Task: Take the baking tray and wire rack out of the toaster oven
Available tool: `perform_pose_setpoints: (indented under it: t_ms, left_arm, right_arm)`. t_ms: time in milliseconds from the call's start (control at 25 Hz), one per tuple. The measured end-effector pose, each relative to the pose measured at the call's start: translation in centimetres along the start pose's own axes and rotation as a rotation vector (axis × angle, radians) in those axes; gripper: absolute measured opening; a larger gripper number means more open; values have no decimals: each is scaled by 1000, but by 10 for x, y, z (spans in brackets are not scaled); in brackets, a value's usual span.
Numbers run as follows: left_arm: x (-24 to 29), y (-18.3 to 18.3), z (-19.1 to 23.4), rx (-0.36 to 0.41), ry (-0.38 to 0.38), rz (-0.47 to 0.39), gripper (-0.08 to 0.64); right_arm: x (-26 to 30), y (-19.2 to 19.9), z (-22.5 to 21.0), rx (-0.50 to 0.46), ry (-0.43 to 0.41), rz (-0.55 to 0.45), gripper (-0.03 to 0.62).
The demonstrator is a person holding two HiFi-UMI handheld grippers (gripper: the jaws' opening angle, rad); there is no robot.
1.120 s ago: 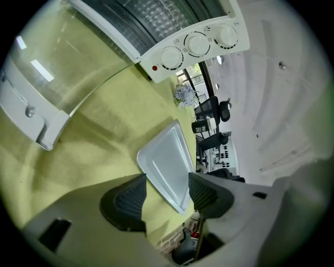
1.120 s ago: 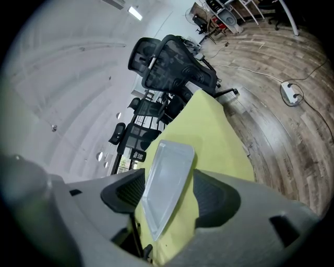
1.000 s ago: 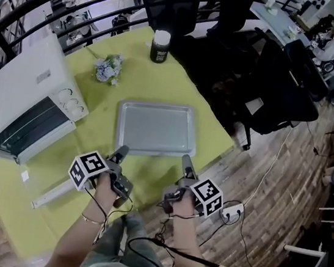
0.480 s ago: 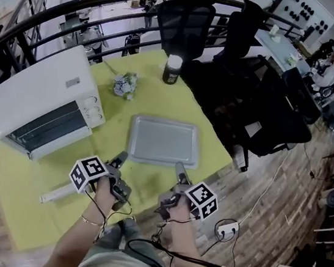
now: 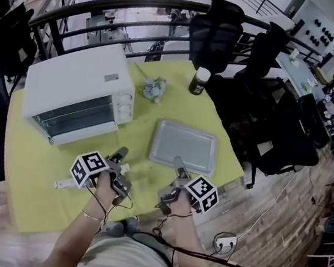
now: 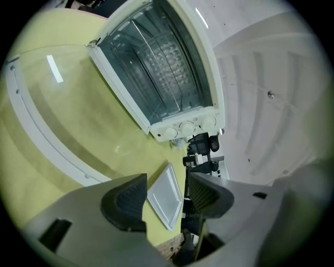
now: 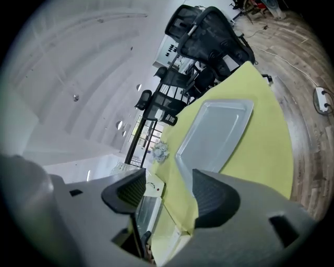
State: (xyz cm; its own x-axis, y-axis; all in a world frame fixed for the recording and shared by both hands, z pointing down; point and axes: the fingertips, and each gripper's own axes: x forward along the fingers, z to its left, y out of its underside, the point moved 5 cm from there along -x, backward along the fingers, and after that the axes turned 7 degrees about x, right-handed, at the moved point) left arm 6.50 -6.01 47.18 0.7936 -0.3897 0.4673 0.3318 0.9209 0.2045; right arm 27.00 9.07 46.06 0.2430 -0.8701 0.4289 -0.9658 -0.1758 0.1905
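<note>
Baking tray (image 5: 184,146) is lying flat right of centre, near the desk's (image 5: 28,197) right edge, with bare surface around it. Toaster oven (image 5: 80,93) is standing upper left. Left tool (image 5: 121,152) and right tool (image 5: 178,161) are hovering below, jaws gaping, gripping nothing.

The toaster oven (image 5: 76,80) was white, the tablecloth (image 5: 38,173) yellow-green, the baking tray (image 5: 184,146) plain silver-grey. Black-and-white square markers patterned the left gripper (image 5: 121,152) and right gripper (image 5: 177,161). The bottle (image 5: 198,84) was dark, white-capped.
</note>
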Motion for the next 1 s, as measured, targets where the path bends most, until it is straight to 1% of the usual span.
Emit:
perform_pose_setpoints:
  t_ms: [320,560,760,1000]
  left_arm:
    - [-45,-40,29,-67,-17,-136,230]
    - [-88,-71,53,-122,-33,-257,230]
    - [-119,-91,71,-159,-42,-339,230]
    - [-143,-107,87,-196,-53,-413,230]
  right_arm:
    - [32,53,34,-69,-46,140,275]
    - [56,99,60,-111,-79,251,273]
    - [72,131,80,-144,-107,316,272]
    - [88,161,97,-177,-124,380,272]
